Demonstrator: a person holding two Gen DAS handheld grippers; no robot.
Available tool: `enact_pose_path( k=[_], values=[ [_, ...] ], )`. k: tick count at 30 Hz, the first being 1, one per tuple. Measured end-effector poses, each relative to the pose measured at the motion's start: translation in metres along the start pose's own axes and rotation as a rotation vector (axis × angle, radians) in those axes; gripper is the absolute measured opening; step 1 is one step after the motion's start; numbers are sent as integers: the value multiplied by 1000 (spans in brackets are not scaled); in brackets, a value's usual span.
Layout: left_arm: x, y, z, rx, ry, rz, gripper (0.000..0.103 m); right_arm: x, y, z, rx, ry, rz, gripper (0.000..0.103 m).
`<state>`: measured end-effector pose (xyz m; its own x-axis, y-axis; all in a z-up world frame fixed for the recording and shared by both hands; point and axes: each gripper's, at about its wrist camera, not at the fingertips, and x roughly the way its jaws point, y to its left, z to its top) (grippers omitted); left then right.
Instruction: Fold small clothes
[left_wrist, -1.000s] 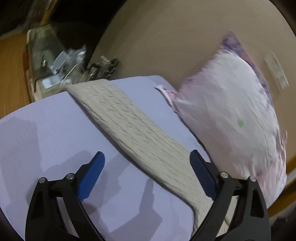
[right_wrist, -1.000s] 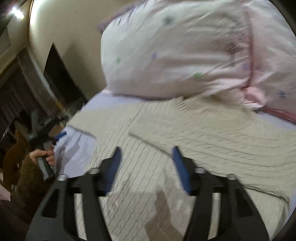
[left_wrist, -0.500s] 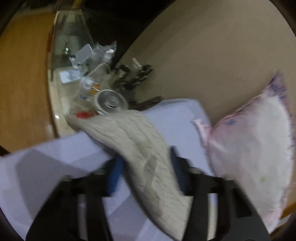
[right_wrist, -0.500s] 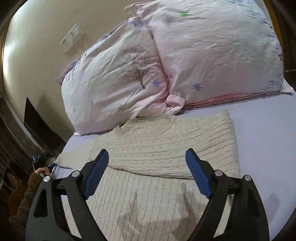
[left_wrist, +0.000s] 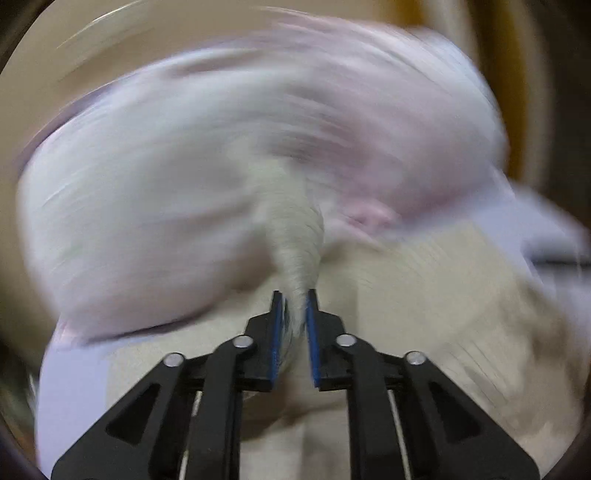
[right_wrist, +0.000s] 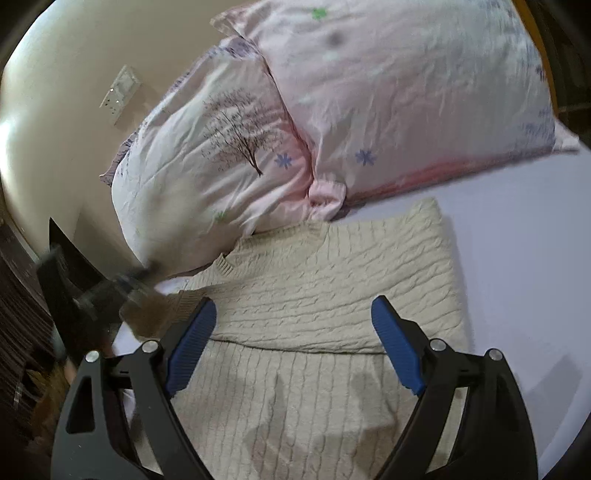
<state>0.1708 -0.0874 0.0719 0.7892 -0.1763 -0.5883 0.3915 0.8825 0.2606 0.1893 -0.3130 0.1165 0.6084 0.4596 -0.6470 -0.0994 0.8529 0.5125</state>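
Note:
A cream cable-knit sweater (right_wrist: 325, 295) lies flat on a lavender bed sheet (right_wrist: 517, 236), with its right sleeve folded across the chest. My left gripper (left_wrist: 294, 301) is shut on the sweater's left sleeve (left_wrist: 295, 236), which hangs lifted and stretched from the jaws; this view is heavily blurred by motion. In the right wrist view the left gripper (right_wrist: 107, 295) shows as a dark blur at the sweater's left edge. My right gripper (right_wrist: 291, 314) is open and empty, hovering above the sweater's middle.
Two pink floral pillows (right_wrist: 332, 110) lean against the beige wall (right_wrist: 55, 92) just behind the sweater's collar. A wall socket plate (right_wrist: 120, 92) is on the wall. Dark furniture (right_wrist: 22, 314) stands left of the bed.
My left gripper closed on the left sleeve, lifted it, and swung fast toward the sweater's body and pillows. My right gripper opened wide and pulled back slightly above the sweater.

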Motion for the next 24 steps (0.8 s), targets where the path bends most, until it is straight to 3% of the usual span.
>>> enact_pose_path(
  k=[2, 3, 4, 6, 11, 14, 16, 17, 18, 19, 21, 24],
  values=[
    [7, -51, -12, 154, 22, -6, 26, 3, -8, 1, 35, 22, 6, 86],
    [3, -57, -18, 174, 18, -7, 36, 3, -15, 2, 60, 35, 5, 85],
    [-3, -53, -22, 158, 10, -10, 51, 3, -22, 4, 81, 47, 1, 84],
    [-21, -31, -28, 85, -17, -4, 68, 5, -30, 6, 100, 62, -11, 72],
    [-47, 36, -51, -87, 11, 79, 72, 32, -45, 16, 163, 121, -20, 53],
    [-52, 71, -68, -198, 61, 96, 72, 59, -45, 28, 172, 152, -51, 52],
    [-58, 82, -79, -274, 74, 73, 72, 81, -44, 36, 173, 177, -91, 52],
    [-64, 90, -86, -318, 79, 60, 72, 88, -44, 38, 172, 184, -104, 46],
    [-69, 97, -93, -360, 86, 46, 73, 98, -41, 39, 154, 191, -130, 24],
    [-72, 103, -99, -391, 92, 29, 73, 103, -39, 39, 129, 191, -149, 12],
    [-82, 115, -115, -472, 106, -27, 73, 100, -36, 35, 114, 168, -138, 11],
    [-94, 129, -138, -589, 109, -158, 73, 65, -38, 34, 129, 65, -132, 11]
  ],
)
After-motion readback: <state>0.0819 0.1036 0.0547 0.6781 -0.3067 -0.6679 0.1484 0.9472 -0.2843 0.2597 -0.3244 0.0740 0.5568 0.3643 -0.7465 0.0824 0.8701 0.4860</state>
